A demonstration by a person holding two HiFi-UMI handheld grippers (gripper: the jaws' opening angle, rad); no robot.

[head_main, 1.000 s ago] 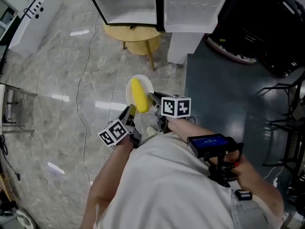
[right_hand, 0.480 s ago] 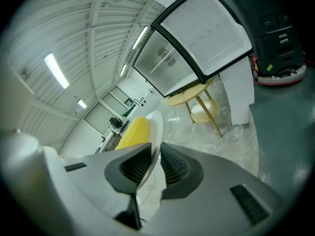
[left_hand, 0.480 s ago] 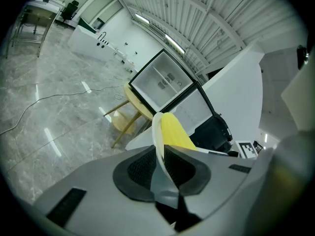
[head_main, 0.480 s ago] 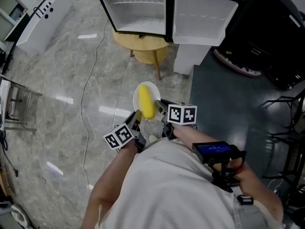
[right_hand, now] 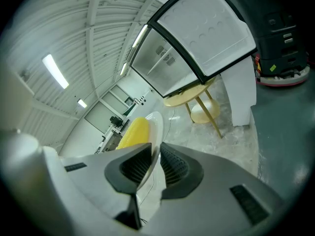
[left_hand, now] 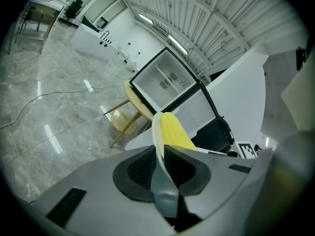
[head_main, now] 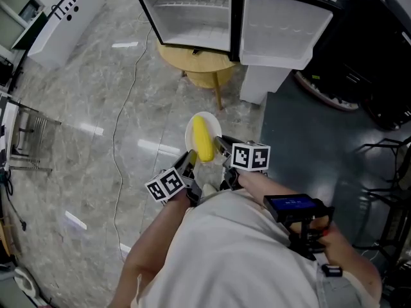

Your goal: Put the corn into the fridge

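Observation:
A yellow corn cob lies on a small white plate, carried in the air above the floor. My left gripper is shut on the plate's near left rim, and my right gripper is shut on its right rim. In the left gripper view the plate's edge stands between the jaws with the corn beyond. In the right gripper view the plate sits between the jaws, corn on its left. The small fridge stands ahead with its door swung open.
The fridge rests on a round wooden table. A white block stands beside the table. Dark mat covers the floor at right. A cable trails across the marble floor. A metal rack stands at left.
The plate with the corn and both grippers have come closer to the fridge, which now shows more fully at the top of the head view.

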